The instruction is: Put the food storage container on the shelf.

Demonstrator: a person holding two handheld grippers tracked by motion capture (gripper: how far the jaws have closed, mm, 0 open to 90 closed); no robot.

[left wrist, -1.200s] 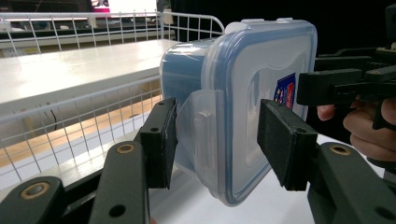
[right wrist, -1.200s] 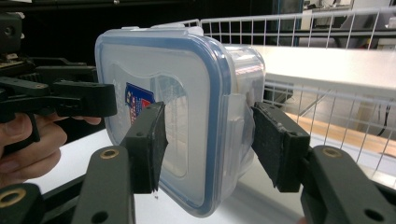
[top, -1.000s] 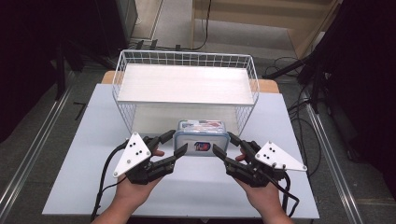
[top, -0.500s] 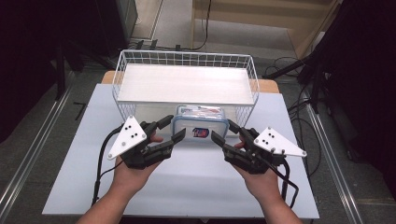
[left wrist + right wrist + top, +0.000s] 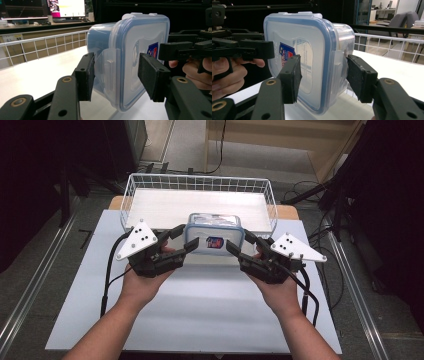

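Observation:
A clear plastic food container (image 5: pixel 214 235) with a blue-rimmed lid and a small red and blue sticker hangs above the white table, tipped on edge with its lid facing the person. My left gripper (image 5: pixel 186 240) is shut on its left side and my right gripper (image 5: pixel 240 242) on its right side. In the left gripper view the pads (image 5: pixel 85 75) clamp the container (image 5: pixel 130 50) at its side latch. In the right gripper view one pad lies on the lid of the container (image 5: pixel 312 55) and the other behind its latch. The container is level with the front wall of the white wire basket (image 5: pixel 200 176).
The wire basket stands at the back of the table with a bare white floor inside. The white table top (image 5: pixel 200 320) spreads out in front of both hands. Cables trail from each gripper, and metal rails run along both sides of the table.
Both grippers have raised the container off the table, tipped it onto its edge with the lid toward the person, and carried it forward to the basket's front wall.

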